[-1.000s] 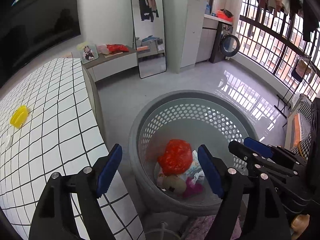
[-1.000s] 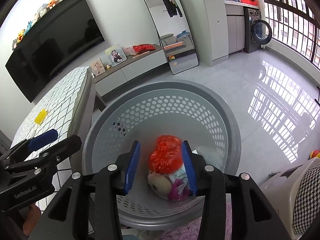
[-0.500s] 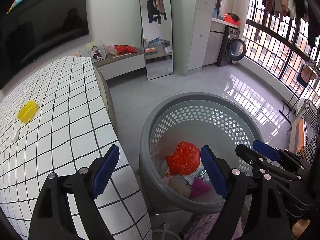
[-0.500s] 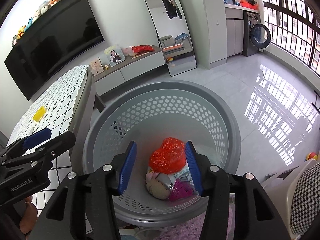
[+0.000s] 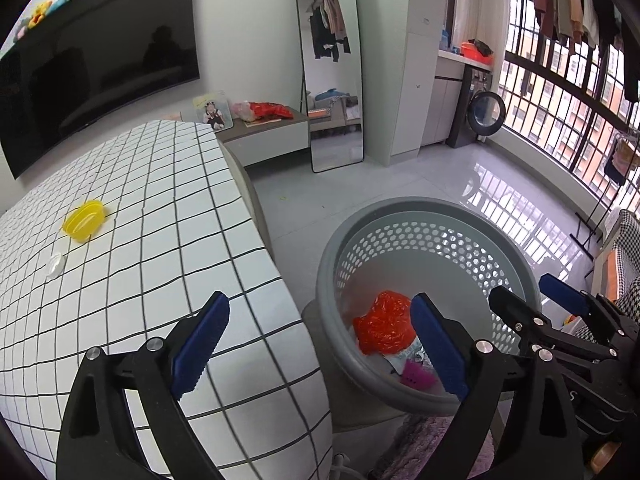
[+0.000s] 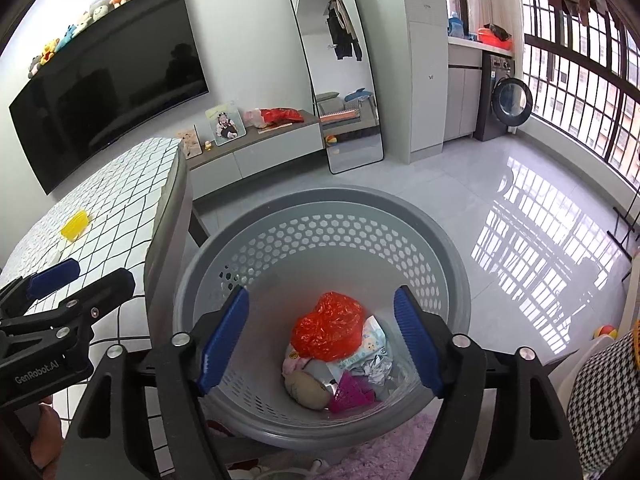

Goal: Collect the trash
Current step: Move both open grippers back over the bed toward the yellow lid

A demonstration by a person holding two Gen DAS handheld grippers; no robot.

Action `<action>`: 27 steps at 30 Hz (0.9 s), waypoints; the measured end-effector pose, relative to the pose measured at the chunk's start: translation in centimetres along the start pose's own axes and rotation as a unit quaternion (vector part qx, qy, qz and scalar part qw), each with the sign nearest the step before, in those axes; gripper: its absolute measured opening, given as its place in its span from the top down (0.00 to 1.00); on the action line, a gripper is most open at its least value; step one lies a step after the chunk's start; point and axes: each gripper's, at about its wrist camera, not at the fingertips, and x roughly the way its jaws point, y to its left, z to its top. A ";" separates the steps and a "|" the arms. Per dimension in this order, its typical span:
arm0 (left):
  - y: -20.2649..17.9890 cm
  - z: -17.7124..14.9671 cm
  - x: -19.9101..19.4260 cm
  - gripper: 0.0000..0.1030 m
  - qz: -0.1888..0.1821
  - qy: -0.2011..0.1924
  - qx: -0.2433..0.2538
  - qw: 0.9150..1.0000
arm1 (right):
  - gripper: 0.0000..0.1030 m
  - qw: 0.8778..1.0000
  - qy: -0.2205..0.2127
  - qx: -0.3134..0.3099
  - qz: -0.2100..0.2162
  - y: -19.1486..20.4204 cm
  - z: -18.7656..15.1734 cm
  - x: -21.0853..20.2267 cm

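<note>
Both grippers, left [image 5: 320, 344] and right [image 6: 320, 344], gape above basket [image 6: 440, 236].

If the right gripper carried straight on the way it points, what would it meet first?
Most likely the red plastic bag atop the trash in the grey basket; the right gripper is open and empty. Depth is unclear.

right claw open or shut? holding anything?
Open and empty: in the right wrist view the right claw has its pads wide apart, with only the basket and its trash below.
</note>
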 end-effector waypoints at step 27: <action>17.1 -2.9 -5.0 0.11 0.117 -0.015 -0.110 0.987 | 0.16 0.990 -0.009 -0.137 0.008 15.9 1.5 0.8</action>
